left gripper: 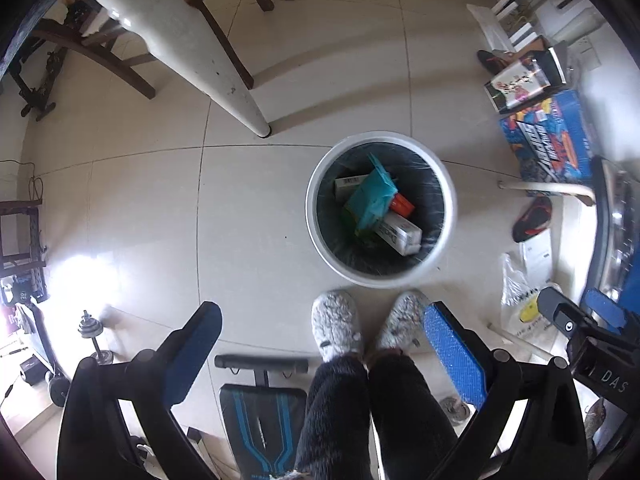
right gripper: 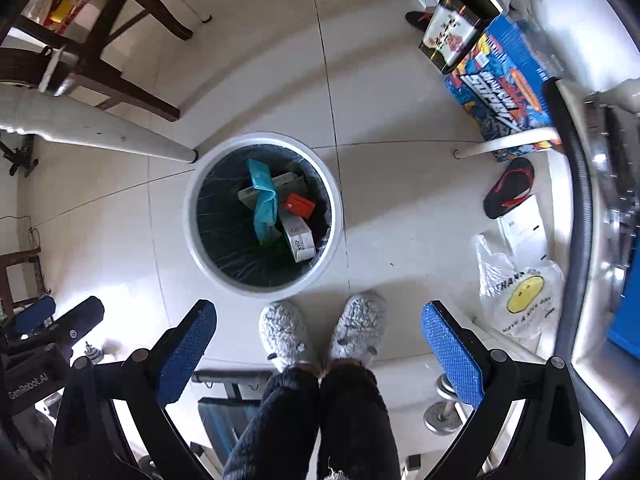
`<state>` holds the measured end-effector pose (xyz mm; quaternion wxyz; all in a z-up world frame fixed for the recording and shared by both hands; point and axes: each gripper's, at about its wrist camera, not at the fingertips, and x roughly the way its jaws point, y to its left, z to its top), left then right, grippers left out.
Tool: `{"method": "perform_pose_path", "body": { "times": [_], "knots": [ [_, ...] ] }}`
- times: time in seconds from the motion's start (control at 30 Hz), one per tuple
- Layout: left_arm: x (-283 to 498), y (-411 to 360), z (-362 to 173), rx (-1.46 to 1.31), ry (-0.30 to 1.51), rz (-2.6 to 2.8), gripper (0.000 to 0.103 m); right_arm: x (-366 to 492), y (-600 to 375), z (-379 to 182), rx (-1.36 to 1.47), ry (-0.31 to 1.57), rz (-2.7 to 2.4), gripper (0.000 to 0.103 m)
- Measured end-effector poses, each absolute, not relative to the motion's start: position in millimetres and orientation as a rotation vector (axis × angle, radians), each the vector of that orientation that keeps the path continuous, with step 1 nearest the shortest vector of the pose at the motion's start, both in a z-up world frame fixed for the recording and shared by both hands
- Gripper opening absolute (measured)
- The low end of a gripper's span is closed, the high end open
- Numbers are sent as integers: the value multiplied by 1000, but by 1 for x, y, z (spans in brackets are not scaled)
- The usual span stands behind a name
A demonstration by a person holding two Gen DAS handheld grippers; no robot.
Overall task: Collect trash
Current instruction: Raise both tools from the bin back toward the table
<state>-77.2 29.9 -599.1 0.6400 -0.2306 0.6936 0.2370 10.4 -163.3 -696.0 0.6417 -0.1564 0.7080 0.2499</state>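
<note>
While both show the bin, only right shows the flip-flop fully.

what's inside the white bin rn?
Inside the white bin, over a dark liner: a teal carton on top, an orange box and white boxes partly under it. Something green shows beneath; the bottom is covered.

White bin, teal trash
</note>
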Motion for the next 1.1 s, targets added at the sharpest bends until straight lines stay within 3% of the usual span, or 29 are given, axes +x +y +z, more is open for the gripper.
{"method": "perform_pose_path", "body": {
  "times": [0.73, 1.1],
  "knots": [
    [-101, 15, -373, -471, 1419, 536, 103, -22, -202, -423, -253, 1551, 634, 103],
    [17, 27, -273, -221, 1195, 534, 103, 57, -211, -299, -37, 1411, 584, 103]
  ]
}}
